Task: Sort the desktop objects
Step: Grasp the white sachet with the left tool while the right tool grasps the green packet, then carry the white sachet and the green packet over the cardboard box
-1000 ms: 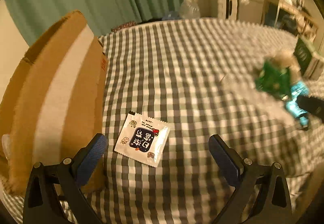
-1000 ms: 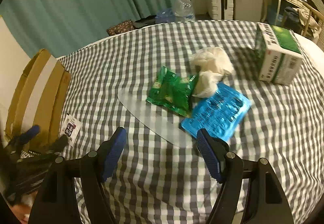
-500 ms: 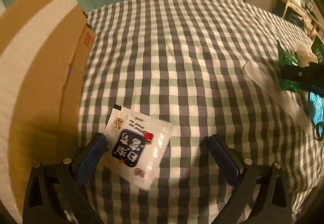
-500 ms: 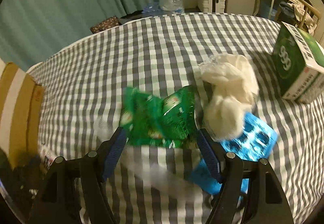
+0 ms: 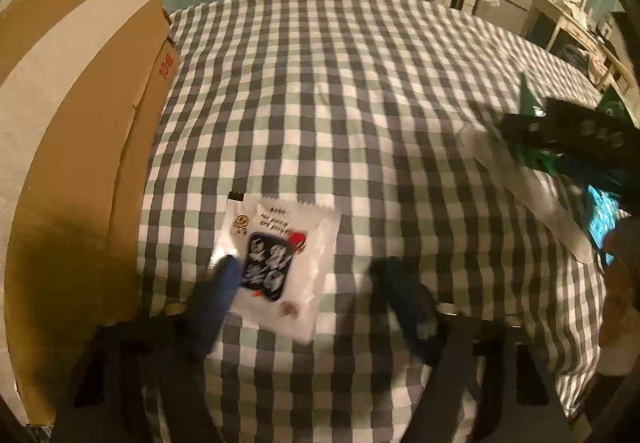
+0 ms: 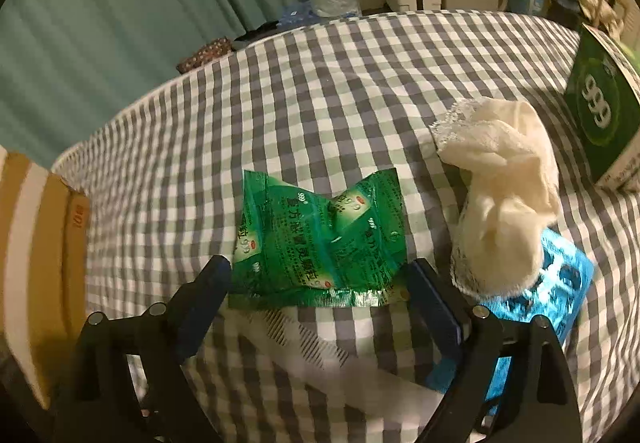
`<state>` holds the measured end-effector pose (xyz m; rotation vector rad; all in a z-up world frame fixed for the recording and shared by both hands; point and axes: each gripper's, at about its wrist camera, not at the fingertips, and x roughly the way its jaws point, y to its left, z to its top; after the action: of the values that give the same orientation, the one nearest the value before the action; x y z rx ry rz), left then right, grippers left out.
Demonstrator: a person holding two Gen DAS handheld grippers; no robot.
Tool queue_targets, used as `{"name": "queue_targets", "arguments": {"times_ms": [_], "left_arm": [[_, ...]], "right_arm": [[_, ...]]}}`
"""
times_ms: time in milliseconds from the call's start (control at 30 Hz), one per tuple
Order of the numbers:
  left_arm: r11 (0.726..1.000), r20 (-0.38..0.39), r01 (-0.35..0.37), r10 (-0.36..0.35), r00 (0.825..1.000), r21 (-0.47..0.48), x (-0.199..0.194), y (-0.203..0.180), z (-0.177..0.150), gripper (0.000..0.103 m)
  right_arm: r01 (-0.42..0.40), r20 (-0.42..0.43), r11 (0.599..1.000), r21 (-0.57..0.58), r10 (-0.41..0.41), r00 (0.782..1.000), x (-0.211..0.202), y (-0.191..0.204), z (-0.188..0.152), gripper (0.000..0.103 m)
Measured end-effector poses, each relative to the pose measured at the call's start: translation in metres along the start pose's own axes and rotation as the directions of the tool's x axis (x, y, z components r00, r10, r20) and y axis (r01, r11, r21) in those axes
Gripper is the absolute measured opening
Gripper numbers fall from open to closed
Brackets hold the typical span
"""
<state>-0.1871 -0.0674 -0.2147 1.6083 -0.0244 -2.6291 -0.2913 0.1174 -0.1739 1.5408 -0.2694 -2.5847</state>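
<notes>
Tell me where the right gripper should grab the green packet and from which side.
Take the green packet by its flat sealed near edge, coming in low from the side facing the right gripper. That edge already lies between the open fingers, while the middle is crumpled and raised, and the white cloth crowds its right side.

Tablecloth (image 6: 320,91): grey, pale green and white gingham check. Cardboard box (image 5: 72,131): brown, one broad white stripe, small red print. Sachet (image 5: 280,263): white, dark navy label, red accent. Foil packet (image 6: 320,243): bright green, white lettering. Crumpled cloth (image 6: 504,195): cream, lace-edged. Blister pack (image 6: 560,283): cyan. Carton (image 6: 604,107): green, white "999". Curtain (image 6: 140,3): teal. Comb (image 5: 532,195): seemingly clear, blurred.
</notes>
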Motion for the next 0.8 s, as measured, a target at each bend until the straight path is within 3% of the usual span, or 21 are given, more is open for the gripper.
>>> {"name": "queue_targets", "arguments": {"times_ms": [100,167,200,300,333,367,633,800], "left_arm": [[1.000,0.009,0.021,-0.021,1.000,0.019,-0.003,-0.012,0.010,0.036],[0.999,0.012,0.031,-0.031,0.999,0.016,-0.006,-0.016,0.012,0.031],[0.999,0.015,0.043,-0.044,0.999,0.011,-0.009,-0.017,0.013,0.021],[0.998,0.036,0.063,-0.064,0.997,0.007,-0.019,-0.015,0.020,0.014],[0.998,0.042,0.064,-0.064,0.997,0.007,-0.027,-0.015,0.017,0.012],[0.998,0.046,0.062,-0.063,0.997,0.007,-0.031,-0.015,0.018,0.011],[0.997,0.082,0.078,-0.080,0.993,0.025,-0.072,-0.033,0.035,0.006],[0.992,0.131,0.126,-0.127,0.983,0.014,-0.109,-0.035,0.030,0.004]], "right_arm": [[0.051,0.018,0.996,-0.069,-0.050,0.999,0.001,0.005,-0.004,0.082],[0.086,0.025,0.992,-0.094,-0.084,0.996,-0.001,0.005,-0.005,0.062],[0.076,0.024,0.993,-0.091,-0.074,0.997,-0.004,0.002,-0.007,0.059],[0.038,0.018,0.997,-0.062,-0.037,0.999,-0.014,-0.010,-0.008,0.049],[0.021,0.024,0.998,-0.059,-0.019,1.000,-0.020,-0.015,-0.008,0.040],[-0.005,0.032,0.998,-0.066,0.007,0.999,-0.028,-0.016,-0.010,0.024],[-0.038,0.011,0.998,-0.050,0.039,0.999,-0.059,-0.028,-0.031,0.018],[-0.070,0.052,0.997,-0.044,0.073,0.996,-0.102,-0.028,-0.042,0.012]]}}
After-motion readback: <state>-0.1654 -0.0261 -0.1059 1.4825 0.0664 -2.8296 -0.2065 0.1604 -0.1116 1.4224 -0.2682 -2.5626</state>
